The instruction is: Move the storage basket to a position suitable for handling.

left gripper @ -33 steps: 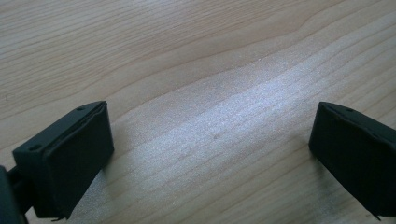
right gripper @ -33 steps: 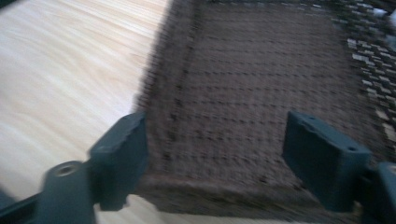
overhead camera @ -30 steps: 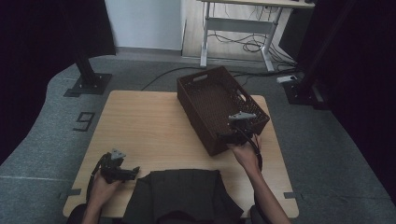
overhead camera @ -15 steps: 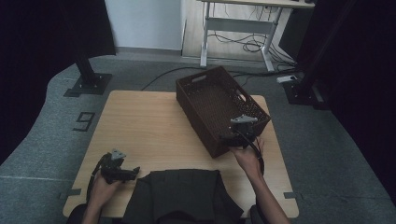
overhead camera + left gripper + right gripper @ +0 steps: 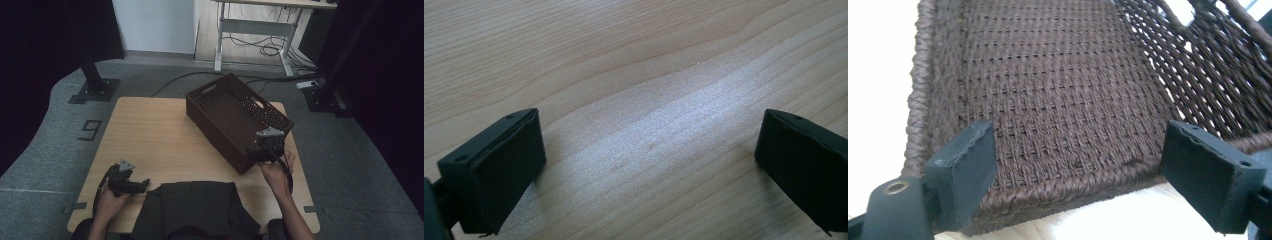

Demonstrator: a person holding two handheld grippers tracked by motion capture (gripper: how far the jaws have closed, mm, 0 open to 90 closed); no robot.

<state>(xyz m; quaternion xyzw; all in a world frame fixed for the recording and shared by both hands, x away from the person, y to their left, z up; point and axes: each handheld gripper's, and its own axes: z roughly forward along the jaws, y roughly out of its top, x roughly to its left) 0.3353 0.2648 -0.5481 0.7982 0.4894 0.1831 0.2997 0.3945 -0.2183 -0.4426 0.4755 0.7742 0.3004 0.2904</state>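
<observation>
Your left gripper (image 5: 141, 183) rests well left of the dark brown woven rectangular basket (image 5: 235, 117), jaws spread wide over bare light wood table (image 5: 150, 135), holding nothing. Your right gripper (image 5: 263, 150) sits at the basket's near end, jaws wide apart over its rim, not clamped. You're approaching a grasp, I judge; next, close on that rim

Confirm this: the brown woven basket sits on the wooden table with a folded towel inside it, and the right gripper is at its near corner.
Not quite. The basket is empty: the right gripper view shows only its bare woven floor. The table and the right gripper at the near corner are right.
</observation>
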